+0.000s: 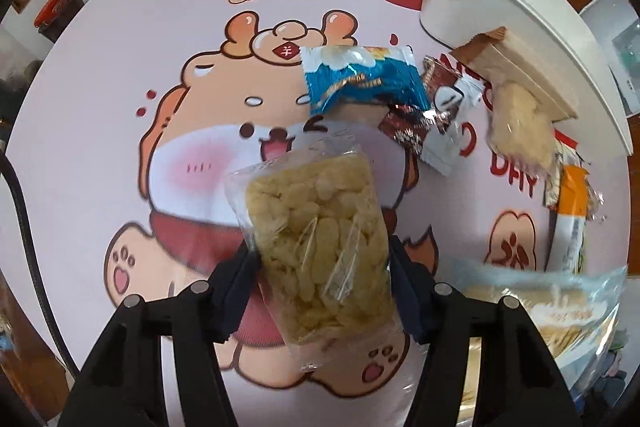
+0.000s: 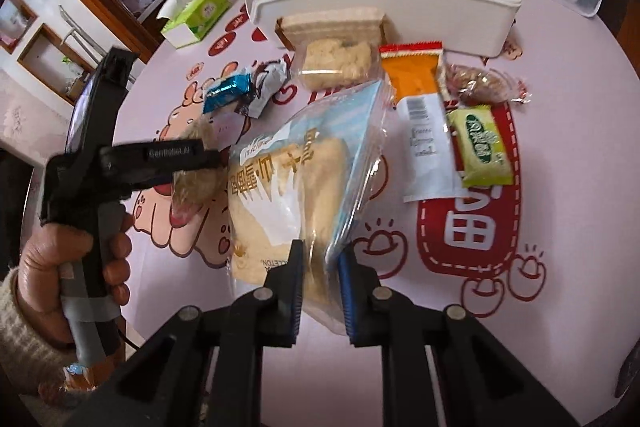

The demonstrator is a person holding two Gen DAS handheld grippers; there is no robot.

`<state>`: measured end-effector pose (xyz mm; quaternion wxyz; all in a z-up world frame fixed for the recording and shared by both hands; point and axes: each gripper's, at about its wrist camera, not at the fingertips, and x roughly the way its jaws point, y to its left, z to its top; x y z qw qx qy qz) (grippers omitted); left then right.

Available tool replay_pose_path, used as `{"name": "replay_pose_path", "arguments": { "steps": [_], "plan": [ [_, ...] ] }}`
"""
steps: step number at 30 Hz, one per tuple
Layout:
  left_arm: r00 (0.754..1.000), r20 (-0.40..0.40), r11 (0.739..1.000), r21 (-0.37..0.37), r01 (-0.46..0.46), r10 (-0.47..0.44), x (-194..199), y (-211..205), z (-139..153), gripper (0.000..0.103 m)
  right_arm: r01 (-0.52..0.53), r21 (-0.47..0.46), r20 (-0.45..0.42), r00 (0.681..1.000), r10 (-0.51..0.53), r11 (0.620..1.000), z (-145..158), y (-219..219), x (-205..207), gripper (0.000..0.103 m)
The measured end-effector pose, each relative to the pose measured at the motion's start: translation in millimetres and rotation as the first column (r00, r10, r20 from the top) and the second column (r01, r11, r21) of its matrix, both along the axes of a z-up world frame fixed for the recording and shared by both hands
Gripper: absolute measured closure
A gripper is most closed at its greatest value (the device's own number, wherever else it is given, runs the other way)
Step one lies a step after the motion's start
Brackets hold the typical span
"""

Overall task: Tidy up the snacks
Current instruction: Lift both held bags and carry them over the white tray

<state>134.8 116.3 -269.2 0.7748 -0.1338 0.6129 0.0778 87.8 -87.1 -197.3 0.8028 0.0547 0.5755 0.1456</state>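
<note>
Your left gripper is closed on a clear packet of puffed rice crackers, the two pads pinching it across its lower half and holding it up off the table. Treat that packet as light and brittle: the film is thin and slick, and the cake inside will crumble if you squeeze harder, so keep the grip at the waist where the block itself takes the pads, not on the loose crimped ends. Its long axis runs away from you along the fingers, with the far sealed end leaning a little to the left.

Your right gripper is clamped on the near edge of a larger pale-blue bread bag, also lifted. This one is soft and puffy; the film bunches between the pads, so it may slide or swing. Its length points forward and slightly right, toward the white storage bin.

Further out on the printed table cover, loose snacks lie well apart from both grippers: a blue foil packet touching a brown-and-white wrapper, a kraft-topped bag of rice cake leaning against the bin's front wall, an orange-and-white bar, a green biscuit pack and a clear-wrapped brown sweet. The bin seems to hold one clear package already, though the view inside is poor. A green tissue box sits beyond, to the left.
</note>
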Motion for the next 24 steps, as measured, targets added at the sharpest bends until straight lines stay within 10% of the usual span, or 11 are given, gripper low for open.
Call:
{"name": "replay_pose_path", "arguments": {
  "steps": [12, 24],
  "plan": [
    [0.966, 0.239, 0.991, 0.110, 0.073, -0.098, -46.3, -33.8, 101.7, 0.043, -0.043, 0.000, 0.163, 0.986, 0.042, 0.999, 60.0, -31.5, -12.0, 0.088],
    [0.836, 0.503, 0.966, 0.231, 0.114, -0.219, -34.9, -73.1, 251.3, 0.043, 0.011, 0.017, 0.464, 0.886, -0.018, 1.000, 174.5, -67.6, 20.1, 0.088]
  ]
}}
